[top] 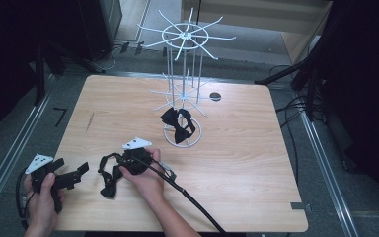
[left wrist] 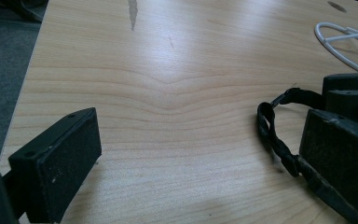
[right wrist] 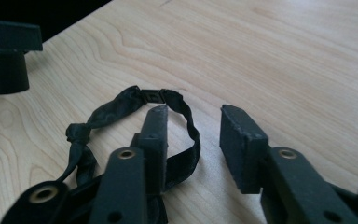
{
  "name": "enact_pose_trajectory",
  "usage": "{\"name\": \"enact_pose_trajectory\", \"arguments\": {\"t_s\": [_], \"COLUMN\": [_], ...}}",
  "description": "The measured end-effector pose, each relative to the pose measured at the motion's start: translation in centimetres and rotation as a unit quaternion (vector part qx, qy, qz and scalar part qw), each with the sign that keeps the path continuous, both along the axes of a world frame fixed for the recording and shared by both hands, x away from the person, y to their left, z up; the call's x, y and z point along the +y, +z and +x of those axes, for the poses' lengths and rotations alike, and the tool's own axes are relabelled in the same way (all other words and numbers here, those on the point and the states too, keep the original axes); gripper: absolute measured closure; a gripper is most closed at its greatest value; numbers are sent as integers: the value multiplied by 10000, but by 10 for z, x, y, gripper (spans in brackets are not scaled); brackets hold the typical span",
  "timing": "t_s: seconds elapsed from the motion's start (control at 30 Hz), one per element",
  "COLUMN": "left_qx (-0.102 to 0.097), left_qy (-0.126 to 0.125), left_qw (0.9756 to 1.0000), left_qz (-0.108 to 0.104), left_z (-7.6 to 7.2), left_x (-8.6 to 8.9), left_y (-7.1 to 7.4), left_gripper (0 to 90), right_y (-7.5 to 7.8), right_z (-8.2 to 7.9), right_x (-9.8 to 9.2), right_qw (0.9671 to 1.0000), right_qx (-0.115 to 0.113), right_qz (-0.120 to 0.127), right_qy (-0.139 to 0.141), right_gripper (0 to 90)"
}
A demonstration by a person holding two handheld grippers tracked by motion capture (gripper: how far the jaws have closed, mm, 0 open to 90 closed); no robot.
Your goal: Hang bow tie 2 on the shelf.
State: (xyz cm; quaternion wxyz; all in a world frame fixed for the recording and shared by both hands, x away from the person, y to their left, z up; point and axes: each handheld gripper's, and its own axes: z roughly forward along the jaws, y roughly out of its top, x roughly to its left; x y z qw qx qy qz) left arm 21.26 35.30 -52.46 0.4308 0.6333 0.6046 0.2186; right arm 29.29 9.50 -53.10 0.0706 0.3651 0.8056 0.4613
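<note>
1. Table (top: 237,163): light wood, with a small dark round hole (top: 215,96) near the far edge. No bowls, boxes or other containers on it; the one thing that holds anything is a white wire rack (top: 183,84).
2. The rack stands at the middle of the far half of the table, with a ring base, an upright pole and two tiers of spokes.
3. Bow ties, count two, both black. One bow tie (top: 177,124) hangs on the rack just above the ring base. The second bow tie (top: 111,183) lies flat on the near half of the table, with its strap (right wrist: 135,100) looped out beside it.
4. Grippers, count two, one in each hand.
5. Left gripper (top: 71,176): at the near left corner of the table, held in the left hand (top: 42,197), pointing right towards the loose bow tie. In the left gripper view its jaws stand wide apart with bare table between them; nothing is gripped.
6. Right gripper (right wrist: 193,137): held in the right hand (top: 145,180) over the loose bow tie. In the right gripper view its jaws are parted. One jaw sits inside the strap loop, so the strap runs round it; the other jaw is outside the loop. The jaws are not closed on the strap.
7. A cable (top: 197,207) trails from the right gripper towards the near edge.
</note>
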Motion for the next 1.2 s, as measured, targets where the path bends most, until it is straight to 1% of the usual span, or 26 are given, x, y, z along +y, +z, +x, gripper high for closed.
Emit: {"name": "enact_pose_trajectory", "arguments": {"t_s": [0.13,0.23,0.43,0.53,0.6,0.7,0.8,0.93,1.07,1.2], "left_qx": [-1,6,7,6,3,15,15,12,17,18], "left_qy": [-1,-8,-5,-4,-2,-8,-8,-8,-7,0], "left_qw": [10000,10000,10000,10000,10000,10000,10000,10000,10000,10000], "left_qz": [-1,-5,11,10,6,-4,-6,1,2,19], "left_z": [0,0,0,0,0,0,0,0,0,0], "left_x": [0,0,0,0,0,0,0,0,0,0], "left_y": [0,0,0,0,0,0,0,0,0,0], "left_gripper": [0,0,0,0,0,0,0,0,0,0], "right_y": [-4,-6,-5,-5,-5,-3,2,10,20,30], "right_z": [0,-1,-1,-3,-4,-6,-9,-12,-19,-23], "right_x": [1,1,-1,-3,-4,-7,-13,-20,-28,-36], "right_qw": [9999,9996,9991,9988,9987,9990,9990,9986,9964,9955], "right_qx": [98,59,15,9,-68,-168,-314,-464,-763,-892], "right_qz": [-112,-259,-387,-423,-437,-351,-232,-179,-268,-231], "right_qy": [60,117,184,251,262,238,206,186,235,233], "right_gripper": [722,787,900,900,900,900,900,900,900,900]}}
